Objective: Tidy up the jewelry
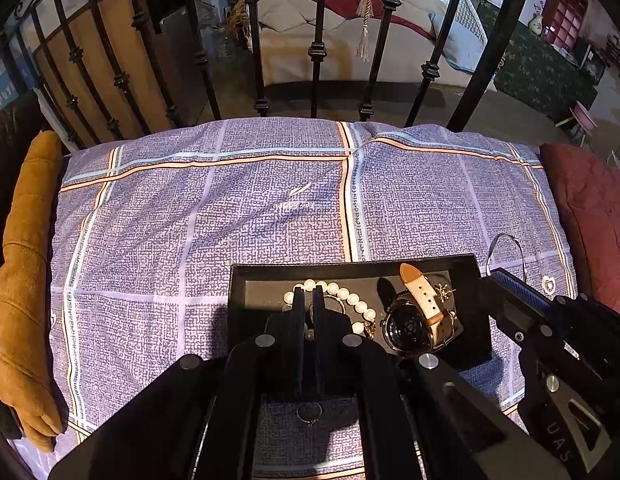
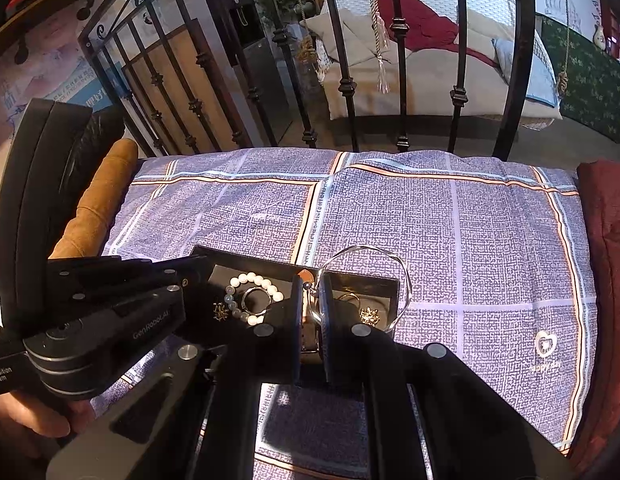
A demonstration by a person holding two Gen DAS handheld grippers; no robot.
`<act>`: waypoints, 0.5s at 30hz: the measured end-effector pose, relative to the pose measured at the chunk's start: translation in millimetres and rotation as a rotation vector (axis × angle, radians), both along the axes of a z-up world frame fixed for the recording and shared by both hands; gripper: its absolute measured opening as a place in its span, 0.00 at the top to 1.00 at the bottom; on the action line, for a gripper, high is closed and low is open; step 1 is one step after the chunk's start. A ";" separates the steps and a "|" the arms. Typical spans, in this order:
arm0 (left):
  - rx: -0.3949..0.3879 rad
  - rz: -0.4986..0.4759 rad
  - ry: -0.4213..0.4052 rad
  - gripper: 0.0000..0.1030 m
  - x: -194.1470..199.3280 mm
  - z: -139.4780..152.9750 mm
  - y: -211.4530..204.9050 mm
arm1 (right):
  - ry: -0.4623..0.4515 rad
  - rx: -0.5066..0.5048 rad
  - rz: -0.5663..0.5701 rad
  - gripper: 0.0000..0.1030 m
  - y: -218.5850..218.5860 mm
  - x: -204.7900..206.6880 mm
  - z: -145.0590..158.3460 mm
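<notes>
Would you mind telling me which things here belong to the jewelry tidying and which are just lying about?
Job: black tray, pearl bracelet, watch, silver bangle pinched in the right gripper, loose ring on the plaid bedding.
Lying about: tan cushion, red cushion, iron railing.

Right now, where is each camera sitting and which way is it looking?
Left wrist: rides the left gripper, looking forward over the black tray; the right gripper crosses at right.
Right wrist: rides the right gripper, shut on a silver bangle; the left gripper and the person's hand show at left.
Both share: tray, pearl bracelet, checked bedding, iron railing.
</notes>
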State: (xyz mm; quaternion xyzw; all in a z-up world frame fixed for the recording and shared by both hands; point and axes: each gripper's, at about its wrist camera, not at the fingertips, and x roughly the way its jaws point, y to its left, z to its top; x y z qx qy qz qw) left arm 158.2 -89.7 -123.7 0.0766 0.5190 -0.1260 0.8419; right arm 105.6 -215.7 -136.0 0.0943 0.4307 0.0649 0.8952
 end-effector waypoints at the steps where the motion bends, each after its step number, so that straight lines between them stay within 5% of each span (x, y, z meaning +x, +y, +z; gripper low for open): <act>1: 0.000 -0.001 0.001 0.96 0.1 0.1 -0.1 | 0.000 0.001 0.000 0.91 0.1 0.4 0.1; 15: 0.005 -0.007 0.003 0.96 1.8 -2.0 -1.4 | 0.014 -0.005 -0.001 0.91 -0.3 1.1 -3.3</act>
